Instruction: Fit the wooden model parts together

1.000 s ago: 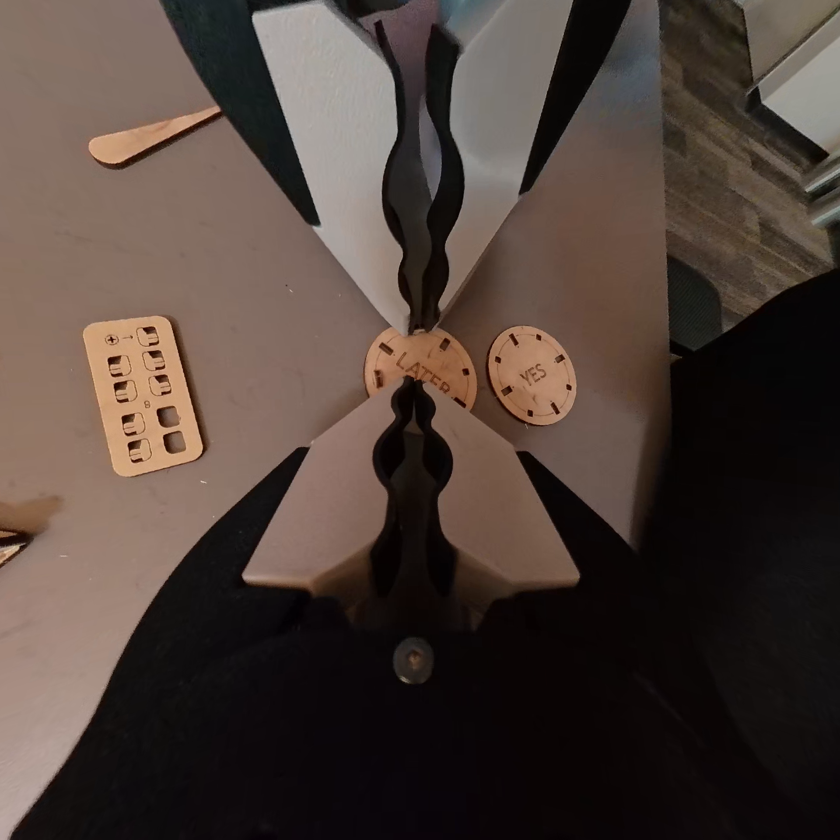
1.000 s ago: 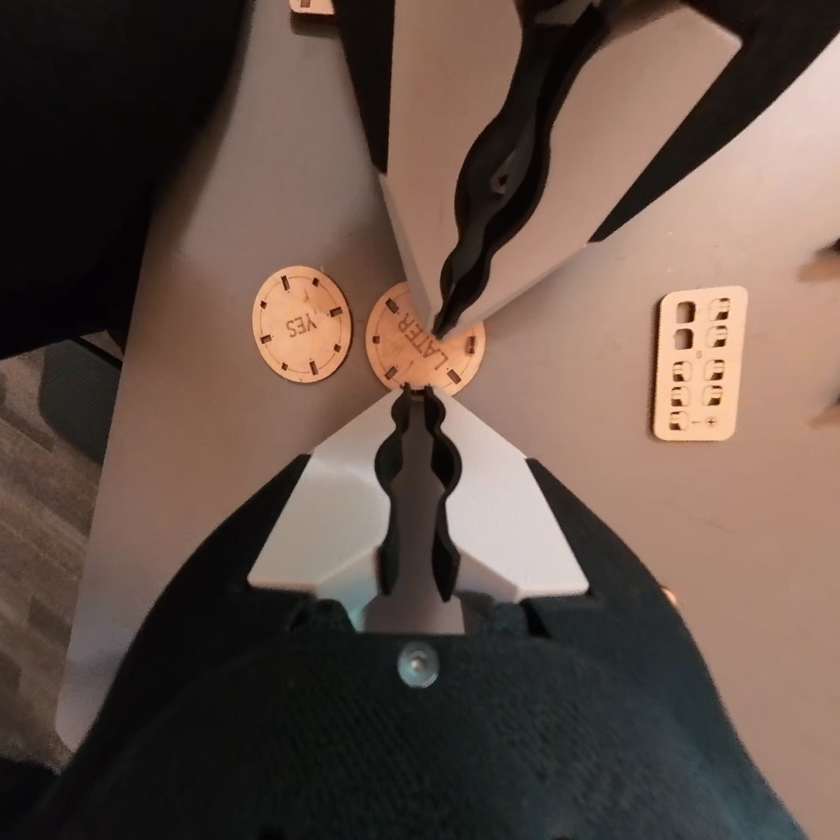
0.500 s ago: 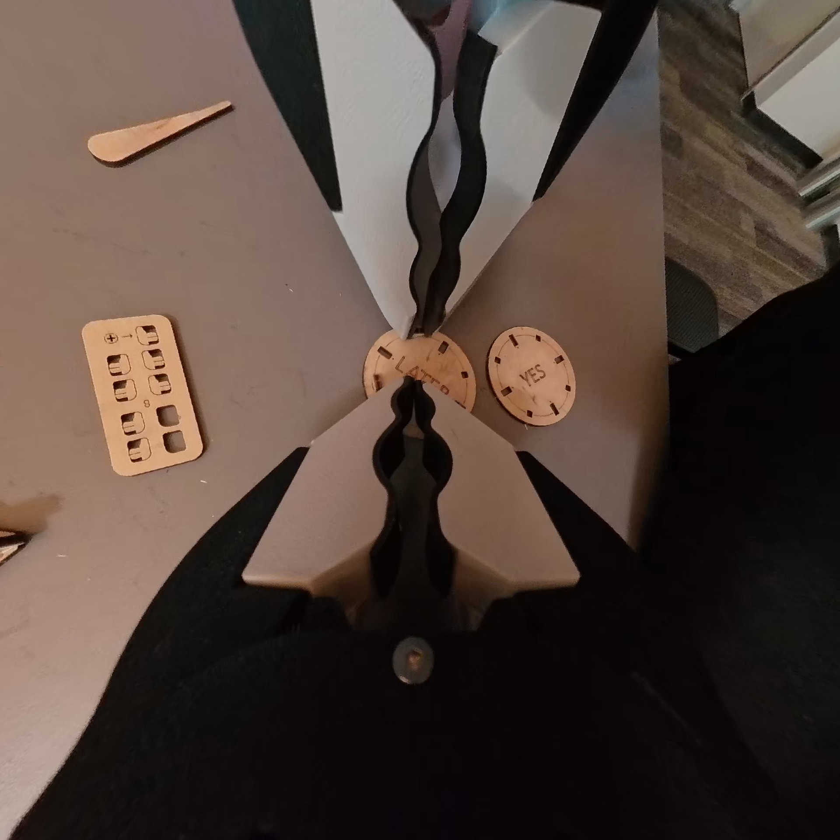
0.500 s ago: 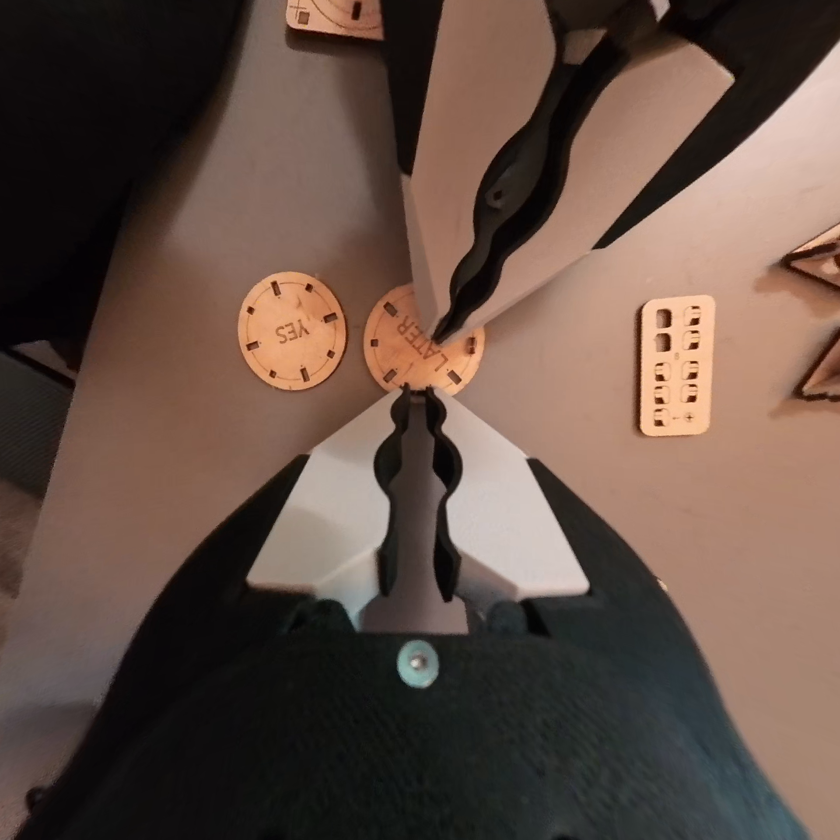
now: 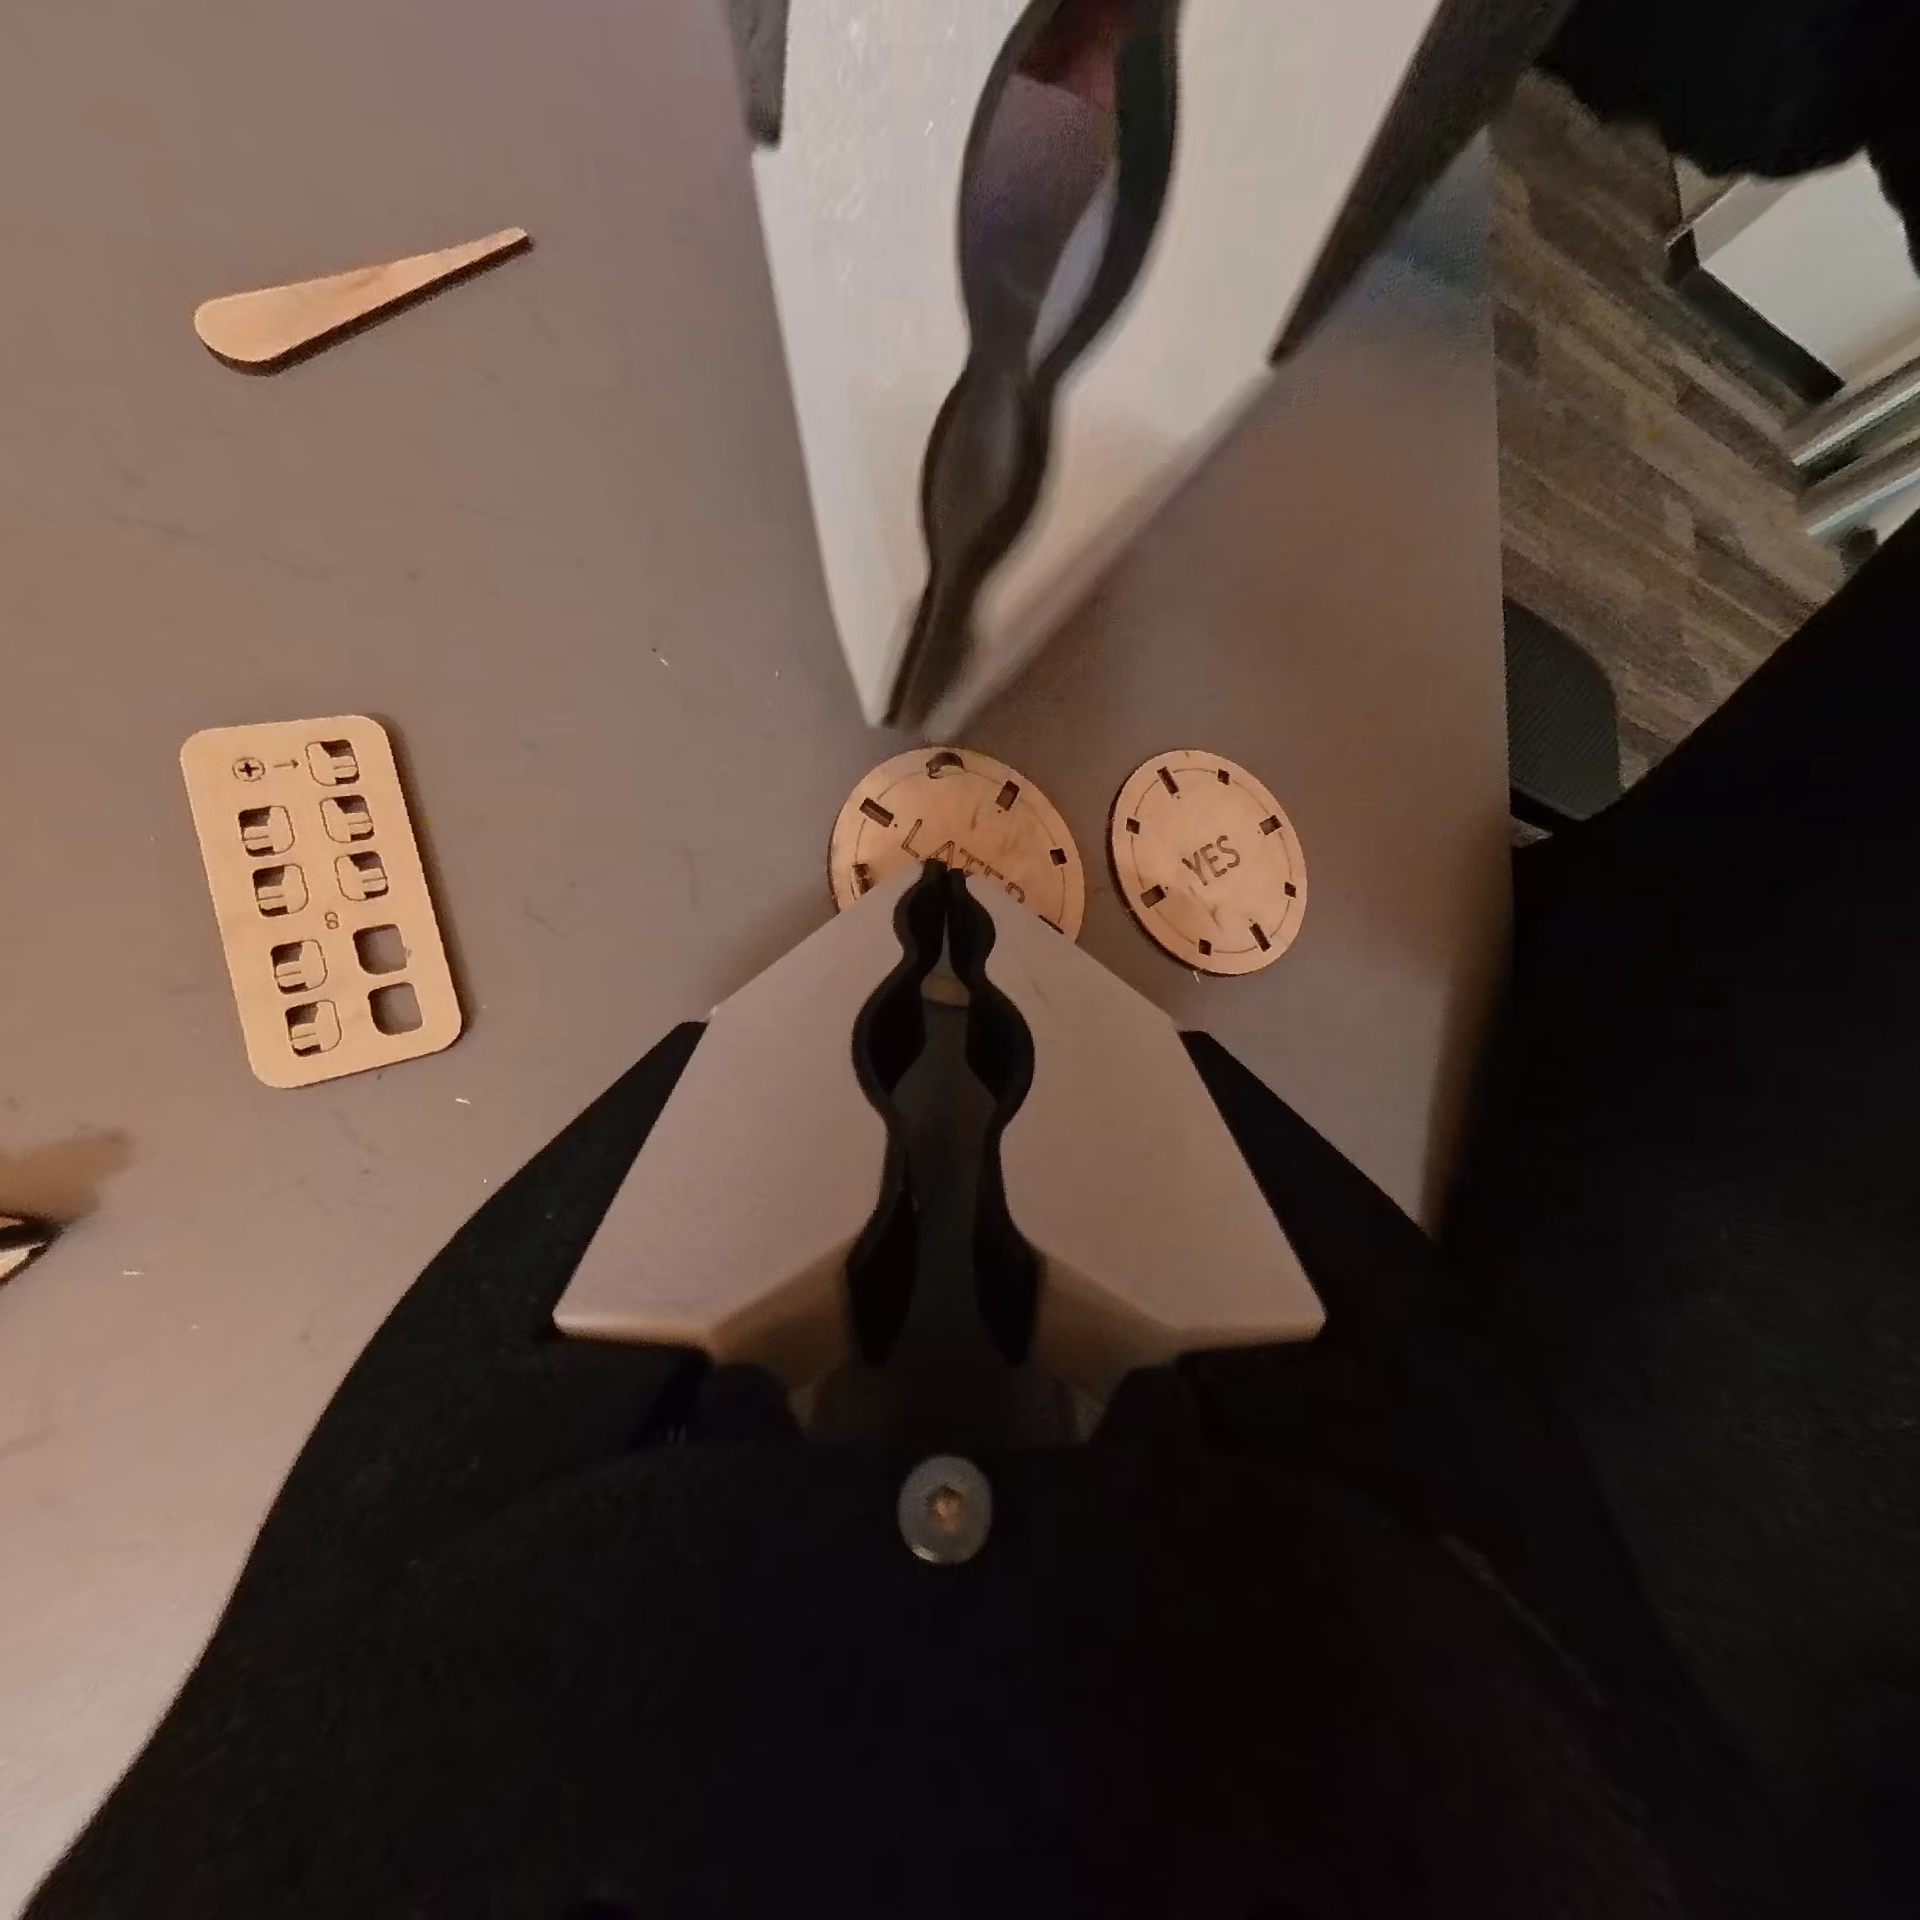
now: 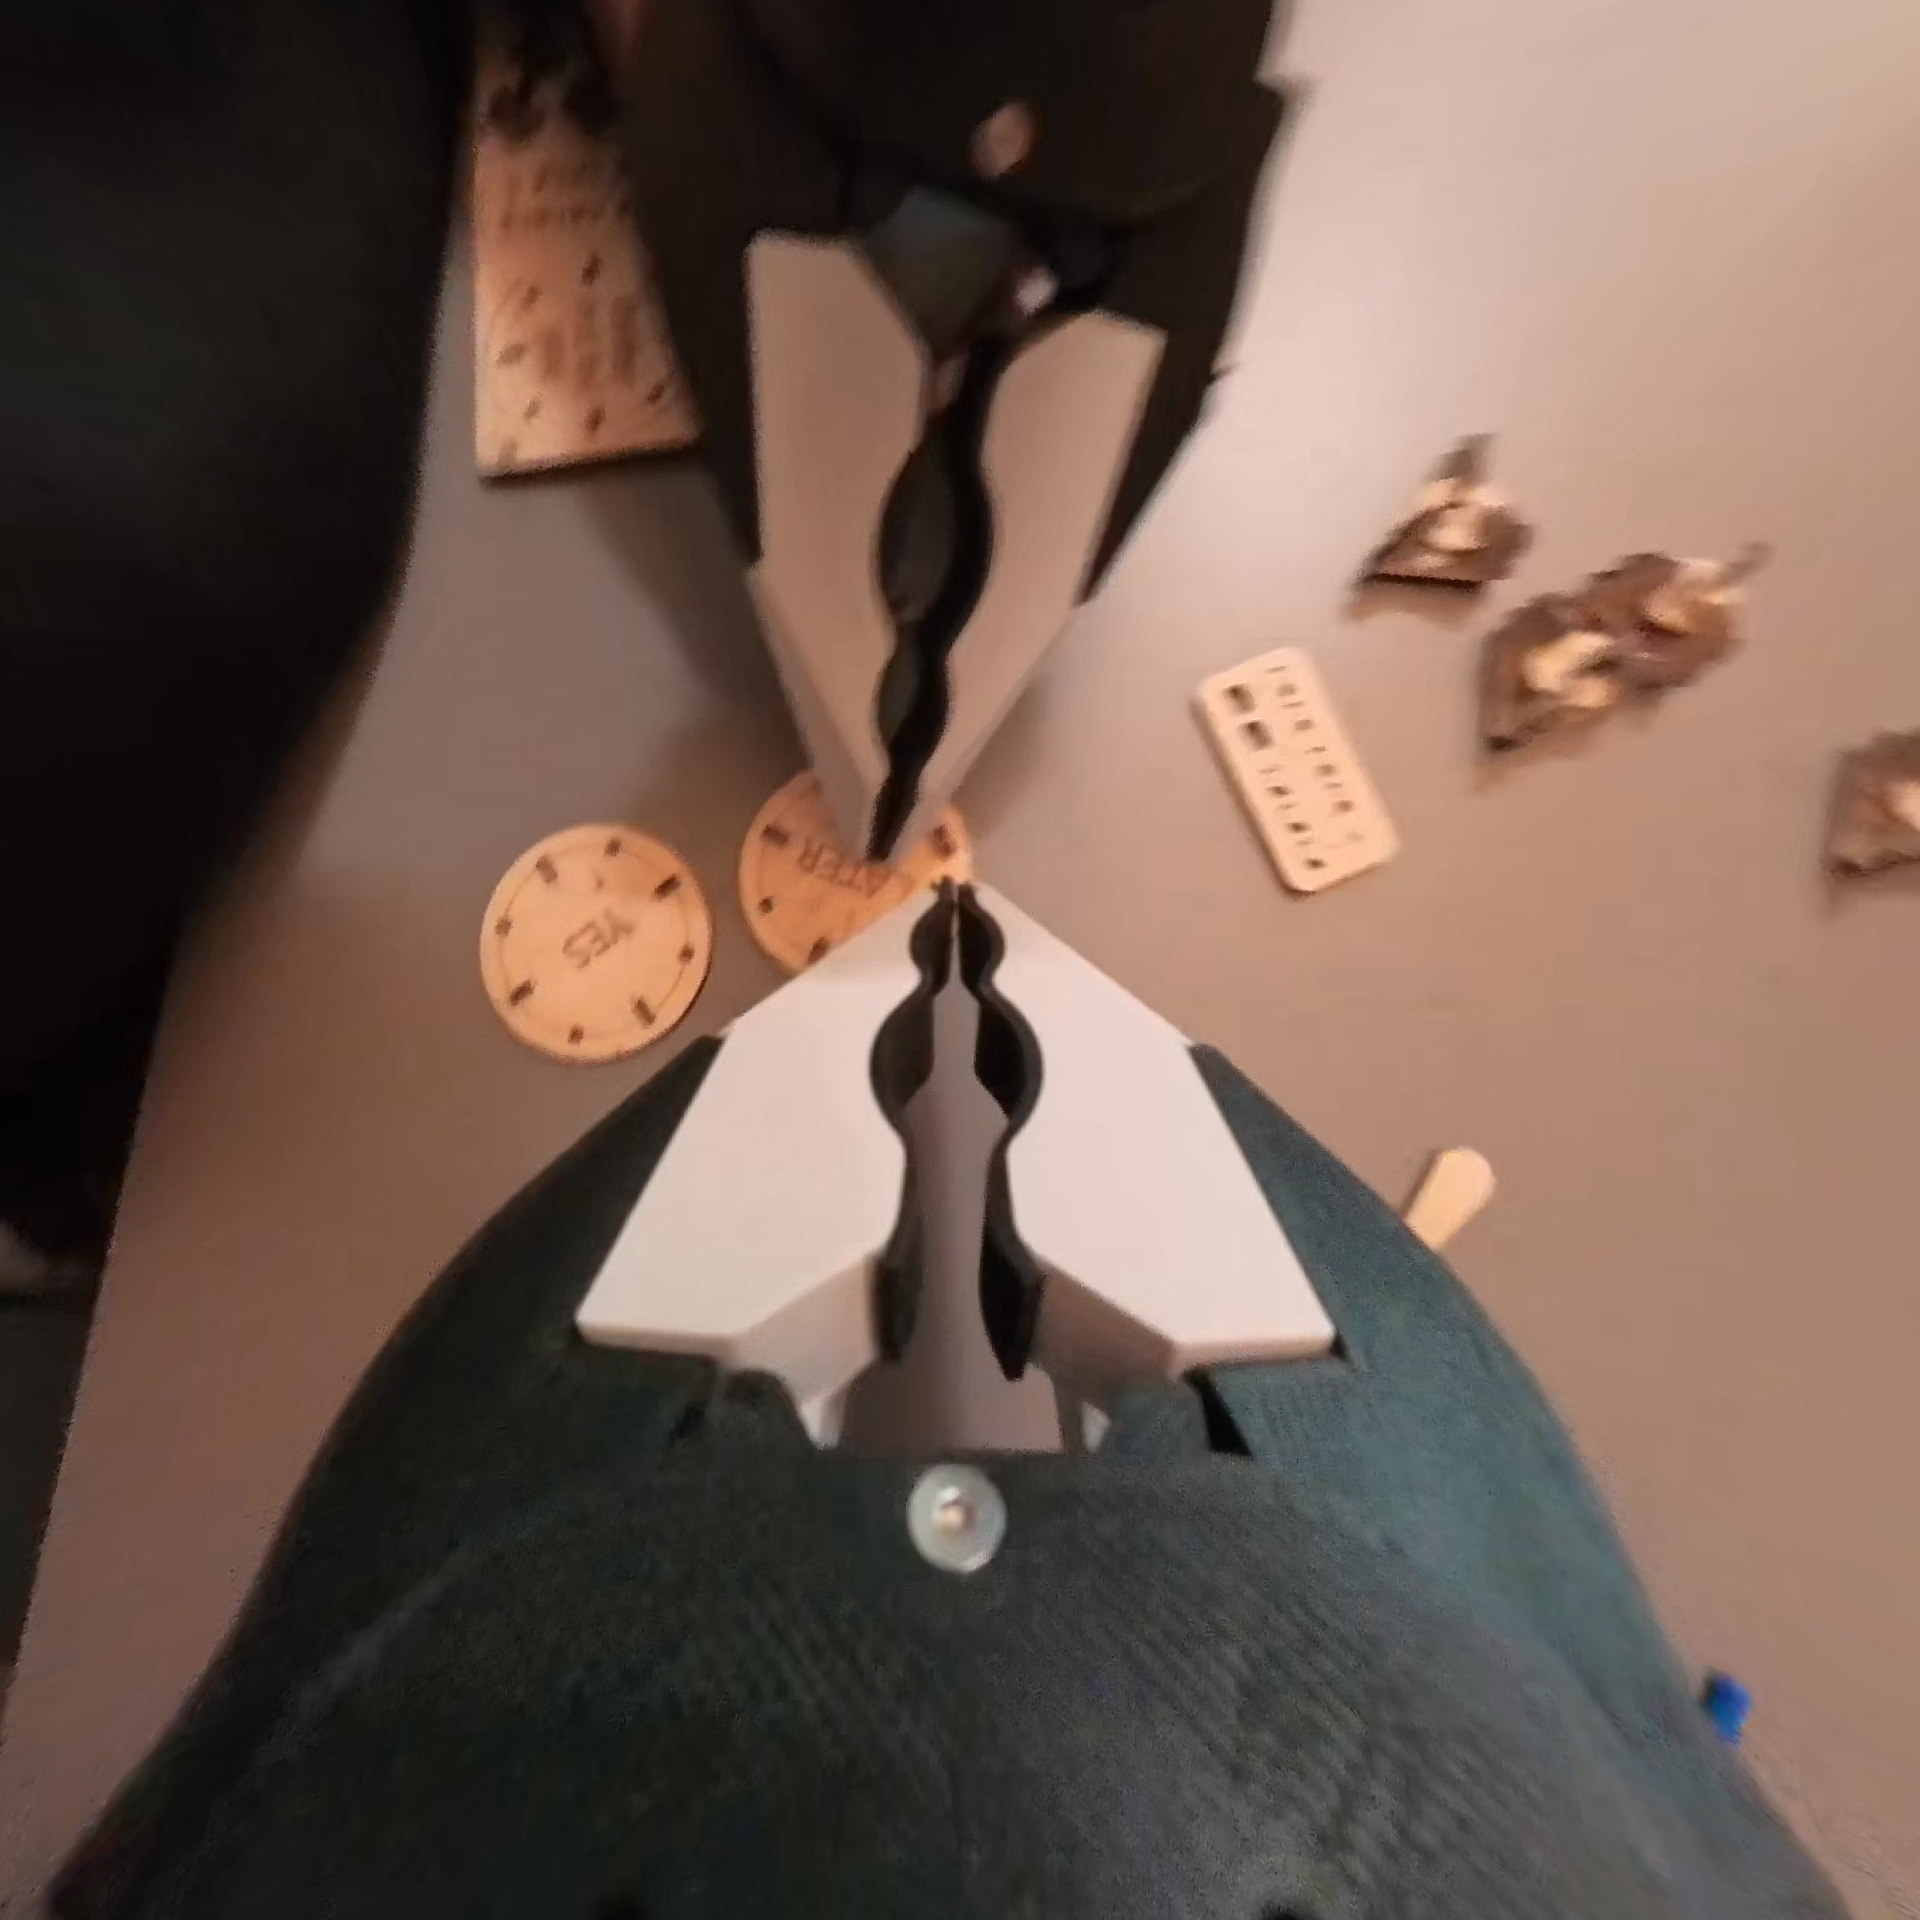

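Two round wooden discs with slots lie side by side on the grey table (image 5: 582,582). My left gripper (image 5: 940,878) is shut, and its fingertips rest on top of the left disc (image 5: 987,821); the other disc (image 5: 1205,862) lies free beside it. In the right wrist view, my right gripper (image 6: 951,896) is shut just off the rim of that same disc (image 6: 800,883), and I see nothing between its pads. The left gripper (image 6: 883,840) presses on the disc opposite it. The right gripper (image 5: 902,717) shows blurred in the left wrist view, just beyond the disc's far rim.
A rectangular wooden card with cut-outs (image 5: 317,899) and a teardrop-shaped wooden piece (image 5: 353,301) lie to the left. The right wrist view shows a wooden board (image 6: 571,343), several dark wooden pieces (image 6: 1600,644) and a wooden stick (image 6: 1449,1190). The table edge (image 5: 1496,727) runs close to the discs. Less than 4 cm separates the two grippers' tips.
My right gripper has drawn back and up from the disc's rim, and its slightly parted jaws have shut. My left gripper stays shut on top of the disc.
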Available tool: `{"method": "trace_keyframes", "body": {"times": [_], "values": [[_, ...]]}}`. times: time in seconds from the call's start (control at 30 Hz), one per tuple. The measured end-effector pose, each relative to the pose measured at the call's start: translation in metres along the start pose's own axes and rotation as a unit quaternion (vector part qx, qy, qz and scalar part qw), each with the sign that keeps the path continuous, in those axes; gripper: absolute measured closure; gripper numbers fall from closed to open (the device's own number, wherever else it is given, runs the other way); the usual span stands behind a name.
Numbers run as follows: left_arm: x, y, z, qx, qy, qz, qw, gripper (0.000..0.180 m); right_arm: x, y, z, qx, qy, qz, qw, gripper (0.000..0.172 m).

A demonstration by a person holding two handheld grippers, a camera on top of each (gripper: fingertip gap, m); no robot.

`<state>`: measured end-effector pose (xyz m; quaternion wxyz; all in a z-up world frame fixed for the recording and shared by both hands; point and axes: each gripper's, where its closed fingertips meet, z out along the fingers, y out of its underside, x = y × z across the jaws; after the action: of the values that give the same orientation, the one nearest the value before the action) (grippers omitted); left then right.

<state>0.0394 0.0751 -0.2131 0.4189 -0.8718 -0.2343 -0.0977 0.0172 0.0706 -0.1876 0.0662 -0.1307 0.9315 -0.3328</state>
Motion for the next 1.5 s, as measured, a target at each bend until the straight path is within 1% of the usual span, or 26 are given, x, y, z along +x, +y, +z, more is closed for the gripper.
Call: {"method": "trace_keyframes", "body": {"times": [0.03,0.07,0.13,0.17,0.23,0.33,0.43,0.57,0.67,0.87,0.97,1.07,1.2,1.37,1.5], "values": [[0.0,0.0,0.0,0.0,0.0,0.0,1.0,0.18,0.008,-0.007,-0.004,0.037,0.04,0.033,0.998,0.172],[0.0,0.0,0.0,0.0,0.0,0.0,1.0,0.18,0.01,-0.012,-0.008,0.076,0.062,0.069,0.993,0.172],[0.0,0.0,0.0,0.0,0.001,-0.001,1.0,0.18,0.007,-0.019,-0.015,0.144,0.087,0.145,0.975,0.172],[0.0,0.0,0.0,0.0,0.001,-0.001,1.0,0.18,0.006,-0.016,-0.017,0.162,0.108,0.174,0.965,0.172],[0.0,0.0,0.0,0.0,0.0,-0.001,1.0,0.18,0.002,-0.003,-0.018,0.165,0.161,0.207,0.951,0.172],[0.0,0.0,0.0,0.0,-0.003,0.001,1.0,0.18,-0.006,0.016,-0.015,0.144,0.228,0.23,0.935,0.172],[-0.001,0.0,0.0,-0.001,-0.006,0.003,1.0,0.18,-0.013,0.023,-0.006,0.114,0.263,0.228,0.93,0.172],[-0.001,0.0,0.0,-0.001,-0.008,0.003,1.0,0.18,-0.013,0.017,0.003,0.113,0.276,0.218,0.929,0.172],[-0.001,0.0,0.0,-0.001,-0.008,0.003,1.0,0.18,-0.01,0.022,0.008,0.09,0.272,0.217,0.933,0.172],[-0.001,0.0,0.0,-0.001,-0.007,0.002,1.0,0.18,-0.008,0.013,0.002,0.099,0.276,0.209,0.933,0.172],[0.0,0.0,0.0,-0.001,-0.008,0.003,1.0,0.18,-0.008,0.019,0.01,0.079,0.271,0.214,0.935,0.172],[0.0,0.0,0.0,-0.001,-0.008,0.003,1.0,0.18,-0.006,0.019,0.011,0.079,0.274,0.214,0.934,0.172],[0.0,0.0,0.0,-0.001,-0.006,0.001,1.0,0.18,-0.007,0.012,0.001,0.099,0.276,0.216,0.931,0.172],[0.0,0.0,0.0,-0.001,-0.007,0.002,1.0,0.18,-0.007,0.019,0.01,0.089,0.264,0.224,0.934,0.172],[0.001,0.0,0.0,-0.001,-0.006,0.0,1.0,0.18,-0.007,0.009,-0.003,0.113,0.281,0.21,0.93,0.172]]}}
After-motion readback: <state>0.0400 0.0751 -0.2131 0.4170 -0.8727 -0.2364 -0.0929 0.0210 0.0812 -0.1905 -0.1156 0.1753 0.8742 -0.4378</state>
